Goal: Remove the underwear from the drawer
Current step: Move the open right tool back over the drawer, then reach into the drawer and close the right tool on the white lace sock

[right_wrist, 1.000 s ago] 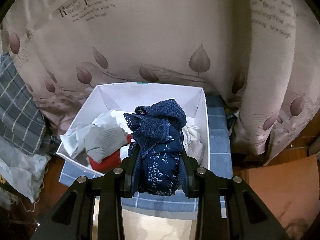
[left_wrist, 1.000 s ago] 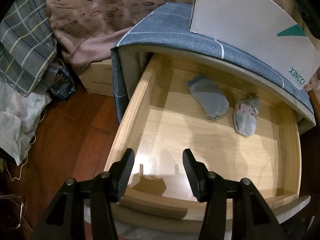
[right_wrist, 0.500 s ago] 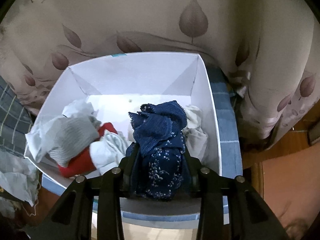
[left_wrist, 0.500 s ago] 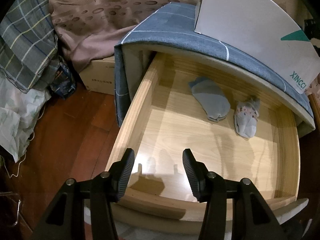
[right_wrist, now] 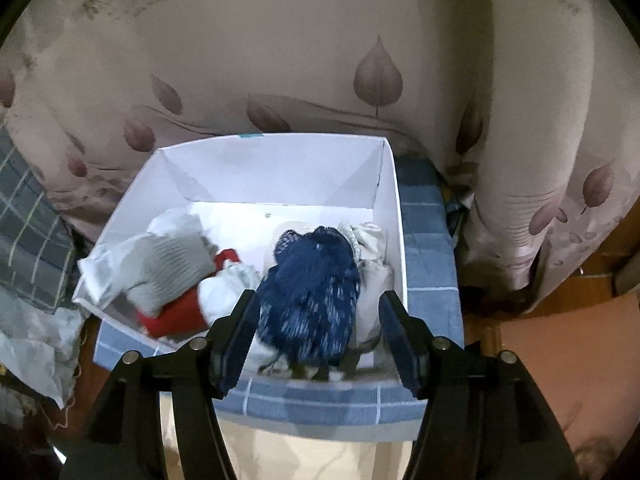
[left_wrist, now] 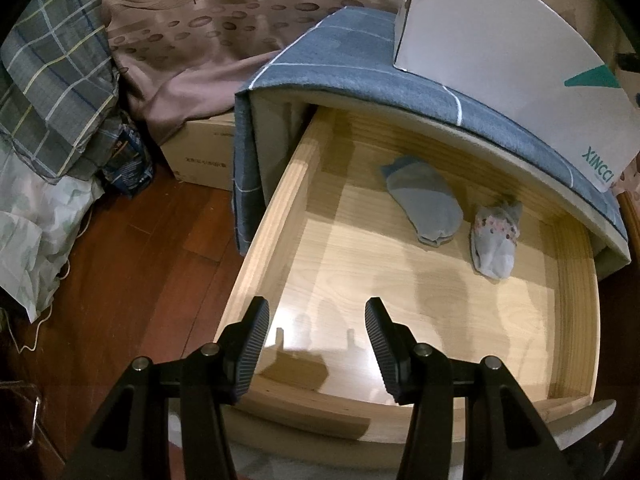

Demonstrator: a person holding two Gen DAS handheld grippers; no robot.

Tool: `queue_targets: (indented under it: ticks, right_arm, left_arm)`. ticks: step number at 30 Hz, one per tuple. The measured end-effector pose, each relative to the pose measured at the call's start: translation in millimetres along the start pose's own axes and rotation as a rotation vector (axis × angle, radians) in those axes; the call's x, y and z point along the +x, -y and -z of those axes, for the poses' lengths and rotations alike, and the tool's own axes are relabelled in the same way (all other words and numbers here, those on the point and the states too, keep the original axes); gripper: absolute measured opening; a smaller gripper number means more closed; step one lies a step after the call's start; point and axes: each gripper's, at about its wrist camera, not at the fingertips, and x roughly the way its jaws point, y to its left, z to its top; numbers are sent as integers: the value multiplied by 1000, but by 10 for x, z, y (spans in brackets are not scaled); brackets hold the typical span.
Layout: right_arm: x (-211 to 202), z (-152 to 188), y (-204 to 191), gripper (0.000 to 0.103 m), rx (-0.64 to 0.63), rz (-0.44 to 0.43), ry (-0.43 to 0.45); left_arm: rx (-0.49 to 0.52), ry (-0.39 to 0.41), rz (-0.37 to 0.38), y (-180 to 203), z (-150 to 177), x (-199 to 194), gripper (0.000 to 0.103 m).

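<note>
Jaws of the right gripper (right_wrist: pixel 316 334) have just been opening and stand apart; blue underwear (right_wrist: pixel 312 296), blurred, sits between them over the white box (right_wrist: pixel 272 168), clear of both pads as far as the blur shows; left gripper (left_wrist: pixel 316 346) hangs spread and empty above the wooden drawer (left_wrist: pixel 276 216); farther in lie two socks (left_wrist: pixel 424 208).
</note>
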Motion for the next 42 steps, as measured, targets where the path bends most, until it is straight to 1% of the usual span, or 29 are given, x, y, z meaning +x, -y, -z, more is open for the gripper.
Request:
queue_targets:
  ticks: [4,5,9,12,15,17,19,21,25,31,33,38,42]
  right_arm:
    - [-272,253,-93,59,-48,-48,26]
    - [-331,370,-132,59,-63,-63,29]
    - [-392,778,-258,59,-107,-114,5]
    - [-297,1074,-344,59,-134,-152,-33]
    - [-75,1348,-462,59,-164,-152,-98]
    - [179,1546,-528,56,-176,-144,-168]
    - [386,1669,-582,53,-190,-139,-206]
    - [577,1740,-637,52,-214,-126,-235]
    - [865,1785,-714,51,-257,-107,-256]
    - [1230,1776,-776,51,-336,-72,-275]
    - [1320,1782,-786,51,-358,-75,-281]
    - [1456,1794,-818,51,-406,-51,-275]
    - [1554,1818,-849,51,-445,-32,-262]
  left_arm:
    - [-15,14,3,-31,1,-37,51]
    - [-19,20,7,-38,4,-51,51]
    - [-44,40,14,-90,4,-99,51]
    - [-78,65,12,-159,2,-148,51]
    - [-122,80,4,-242,2,-184,51]
    - [-157,93,-1,-314,7,-216,51]
    - [-197,108,-4,-399,12,-249,51]
    - [-231,117,-13,-472,17,-270,51]
    - [-276,126,-27,-562,23,-283,51]
    - [-272,118,-37,-563,10,-262,51]
    - [-274,114,-39,-564,8,-252,51]
    - [-285,102,-40,-573,2,-210,51]
    - [-272,99,-44,-551,0,-204,51]
